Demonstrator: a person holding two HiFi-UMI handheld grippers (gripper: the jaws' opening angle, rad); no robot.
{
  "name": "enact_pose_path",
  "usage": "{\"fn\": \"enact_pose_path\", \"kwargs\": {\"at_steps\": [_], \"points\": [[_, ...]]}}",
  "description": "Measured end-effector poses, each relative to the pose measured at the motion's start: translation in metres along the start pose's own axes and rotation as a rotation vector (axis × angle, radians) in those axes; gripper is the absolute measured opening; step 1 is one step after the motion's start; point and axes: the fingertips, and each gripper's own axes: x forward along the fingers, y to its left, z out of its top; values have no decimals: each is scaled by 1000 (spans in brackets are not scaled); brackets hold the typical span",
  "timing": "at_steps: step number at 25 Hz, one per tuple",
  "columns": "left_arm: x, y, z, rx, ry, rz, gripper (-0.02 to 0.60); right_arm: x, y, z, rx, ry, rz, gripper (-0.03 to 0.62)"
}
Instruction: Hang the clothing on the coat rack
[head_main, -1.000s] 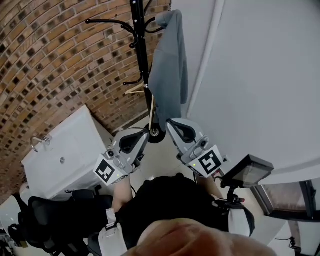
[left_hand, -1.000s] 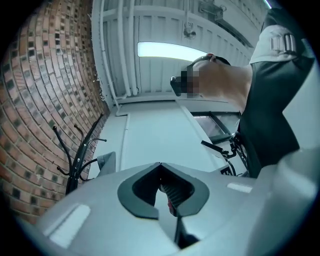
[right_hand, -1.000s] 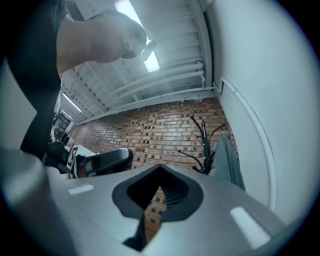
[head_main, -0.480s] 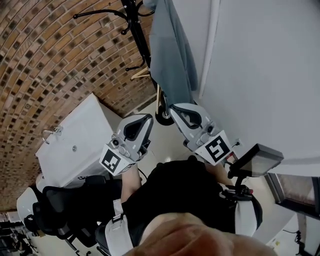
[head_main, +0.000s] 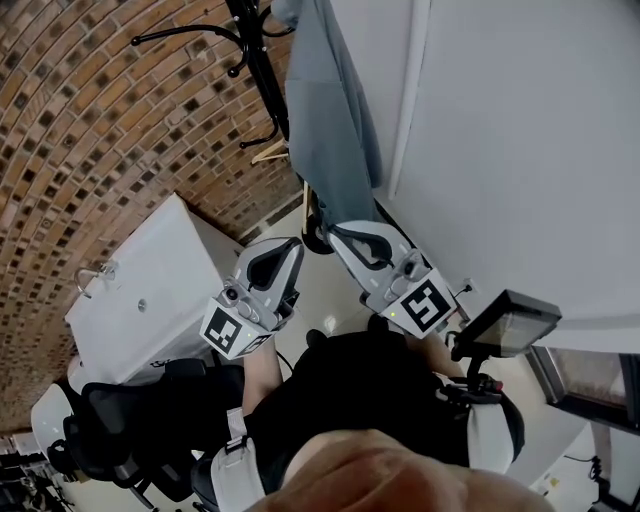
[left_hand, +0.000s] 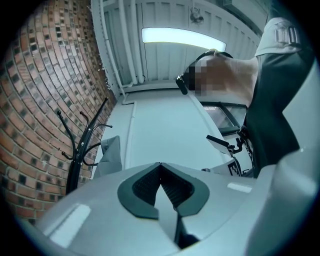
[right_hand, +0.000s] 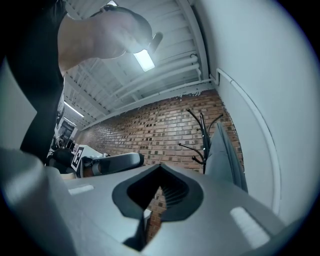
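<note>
Nearest to the camera, both grippers are held short of the coat rack (head_main: 262, 60), with nothing carried. The left gripper (head_main: 289, 247) is seen with its jaws pressed together and nothing between them, as its own view confirms (left_hand: 160, 166). The right gripper (head_main: 336, 232) is likewise closed and empty (right_hand: 160, 168). It is the nearer of the two to the rack's foot.

Beyond them, the grey clothing (head_main: 330, 120) is draped from an upper arm of the coat rack, on the rack's white-wall side, with its hem hanging down towards the rack's base. The hook itself is cut off at the top of the head view, so how securely the cloth is caught cannot be told. From the gripper views (left_hand: 111, 155) (right_hand: 225, 150) the garment is seen hanging free, apart from both grippers.

Behind the rack, a brick wall (head_main: 100, 120) is seen on one side and a white wall (head_main: 520, 150) on the other.

The hanging is judged done. The garment could slide off if only a loose fold is caught on the arm. The rack could be rocked, and the cloth shaken loose, if its base or the hem is brushed by the right gripper.
</note>
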Motion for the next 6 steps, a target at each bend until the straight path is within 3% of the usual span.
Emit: {"fn": "enact_pose_path", "kwargs": {"at_steps": [6], "points": [[5, 11, -1, 22, 6, 11, 3, 8, -6, -7, -13, 20, 9, 3]]}}
